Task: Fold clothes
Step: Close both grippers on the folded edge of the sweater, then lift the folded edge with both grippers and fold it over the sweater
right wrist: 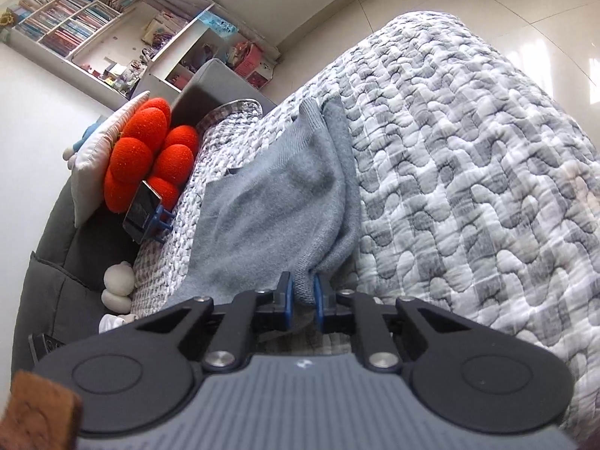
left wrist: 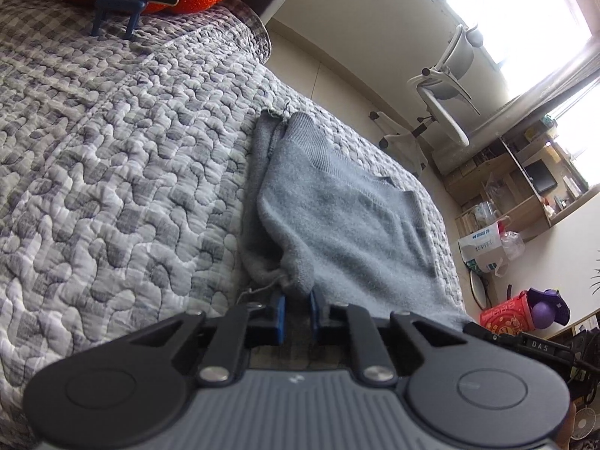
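Observation:
A grey knitted sweater (left wrist: 348,210) lies folded over on a bed with a grey-and-white quilted cover (left wrist: 112,157). My left gripper (left wrist: 298,309) is shut on a bunched corner of the sweater between its blue pads. In the right wrist view the same sweater (right wrist: 270,202) stretches away from me, and my right gripper (right wrist: 302,294) is shut on another corner of it. Both held corners are lifted slightly off the quilt (right wrist: 468,172).
An orange flower cushion (right wrist: 150,153) and a phone on a blue stand (right wrist: 144,212) sit at the bed's head. A white office chair (left wrist: 446,86), shelves (left wrist: 517,180) and bags (left wrist: 483,247) stand on the floor beyond the bed's edge. A small white plush toy (right wrist: 118,287) lies by the sofa-like headboard.

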Motion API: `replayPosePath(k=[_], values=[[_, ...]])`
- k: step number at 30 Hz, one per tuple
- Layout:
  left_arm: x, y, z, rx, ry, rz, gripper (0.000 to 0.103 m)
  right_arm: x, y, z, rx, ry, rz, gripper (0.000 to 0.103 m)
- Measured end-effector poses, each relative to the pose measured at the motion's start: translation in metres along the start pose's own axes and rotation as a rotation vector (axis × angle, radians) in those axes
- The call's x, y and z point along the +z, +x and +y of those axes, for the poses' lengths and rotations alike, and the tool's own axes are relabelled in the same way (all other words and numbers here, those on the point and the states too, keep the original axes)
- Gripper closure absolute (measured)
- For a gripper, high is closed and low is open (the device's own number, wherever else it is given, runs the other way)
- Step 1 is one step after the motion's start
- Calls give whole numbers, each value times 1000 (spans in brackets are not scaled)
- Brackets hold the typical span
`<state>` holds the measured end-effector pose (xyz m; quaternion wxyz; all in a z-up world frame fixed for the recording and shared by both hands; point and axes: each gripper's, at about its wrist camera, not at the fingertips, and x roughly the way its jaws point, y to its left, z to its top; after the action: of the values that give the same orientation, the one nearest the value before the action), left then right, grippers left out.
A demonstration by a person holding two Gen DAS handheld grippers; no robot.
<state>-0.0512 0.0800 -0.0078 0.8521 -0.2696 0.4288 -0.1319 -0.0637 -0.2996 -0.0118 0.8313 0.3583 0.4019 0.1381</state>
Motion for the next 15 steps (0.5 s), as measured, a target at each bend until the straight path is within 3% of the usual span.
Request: replayPosePath(k=[15], values=[[63, 14, -17, 25, -72, -40, 93, 59, 20, 26, 39, 66, -110, 89]])
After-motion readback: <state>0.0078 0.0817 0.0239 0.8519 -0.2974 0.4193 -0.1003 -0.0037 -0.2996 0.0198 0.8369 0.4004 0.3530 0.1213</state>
